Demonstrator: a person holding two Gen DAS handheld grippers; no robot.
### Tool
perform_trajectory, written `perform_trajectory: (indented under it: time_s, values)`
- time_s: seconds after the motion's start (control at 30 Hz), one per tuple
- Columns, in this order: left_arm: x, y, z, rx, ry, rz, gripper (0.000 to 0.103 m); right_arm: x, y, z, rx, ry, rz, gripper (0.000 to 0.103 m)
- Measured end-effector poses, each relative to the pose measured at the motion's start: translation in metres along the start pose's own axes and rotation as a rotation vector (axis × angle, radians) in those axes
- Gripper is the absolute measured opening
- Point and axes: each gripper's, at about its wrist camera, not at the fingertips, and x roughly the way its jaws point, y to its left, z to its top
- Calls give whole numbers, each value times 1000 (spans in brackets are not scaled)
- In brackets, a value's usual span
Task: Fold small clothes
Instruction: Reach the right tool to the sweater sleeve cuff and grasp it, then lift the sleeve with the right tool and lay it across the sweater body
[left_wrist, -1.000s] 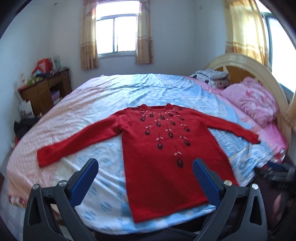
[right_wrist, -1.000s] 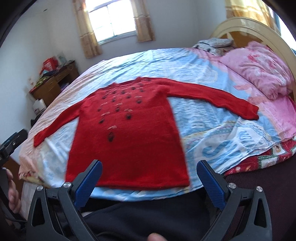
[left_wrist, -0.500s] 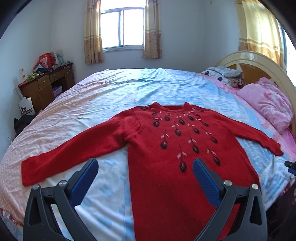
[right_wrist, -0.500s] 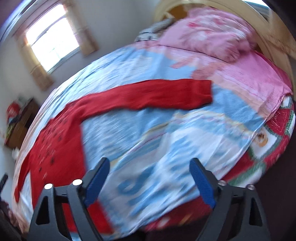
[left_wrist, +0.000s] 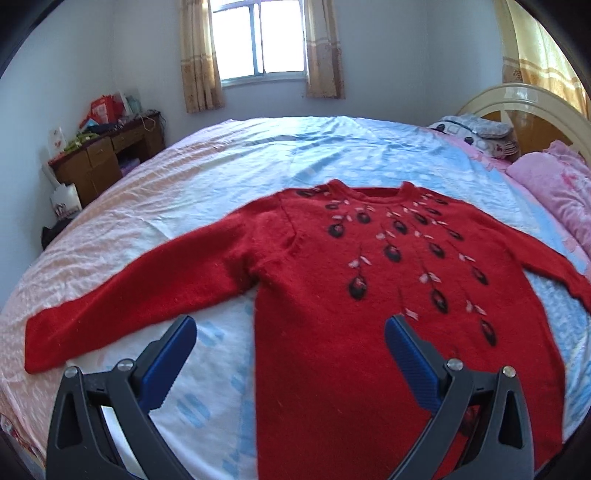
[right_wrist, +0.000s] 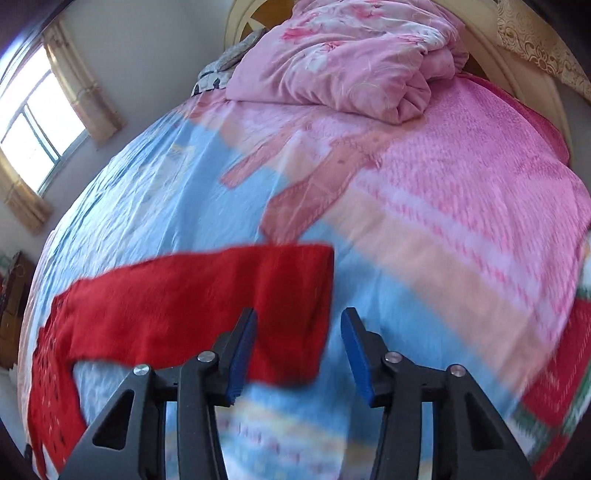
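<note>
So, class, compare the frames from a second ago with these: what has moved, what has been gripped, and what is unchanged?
The right gripper has swung right to the sweater's sleeve cuff and its jaws have narrowed, but they grip nothing yet. The left gripper has moved closer over the red sweater, jaws wide open. The sweater lies flat on the bed as before, sleeves spread.

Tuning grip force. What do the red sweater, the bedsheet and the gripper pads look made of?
Sweater: looks like soft knit, wool or acrylic; matte, fuzzy nap, ribbed neckline, stitched-on dark motifs.
Bedsheet: thin woven fabric, probably cotton or a blend; printed, fine wrinkles.
Pads: blue, ridged surface, likely rubber or soft plastic, on black rigid plastic arms; exact material unclear.
</note>
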Motion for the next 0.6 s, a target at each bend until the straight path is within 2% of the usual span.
perform_trajectory:
  time_s: [0.1,0.23,0.27,0.33,0.43,0.6]
  values:
    - [8,4,3,-20,4,27,103,15,2,13,2,23,-29,48]
    - [13,8,-3,-69,29,2,103,35,6,16,4,72,-21,45]
    - [13,8,-5,-77,38,-3,103,35,9,15,-11,67,-32,41]
    - [14,7,-10,-93,58,-11,103,34,14,14,-38,62,-22,11]
    - [11,7,-14,-108,65,-28,103,29,17,15,-36,63,-8,10]
    - [-1,11,-12,-120,26,-20,103,5,33,19,-72,20,22,9]
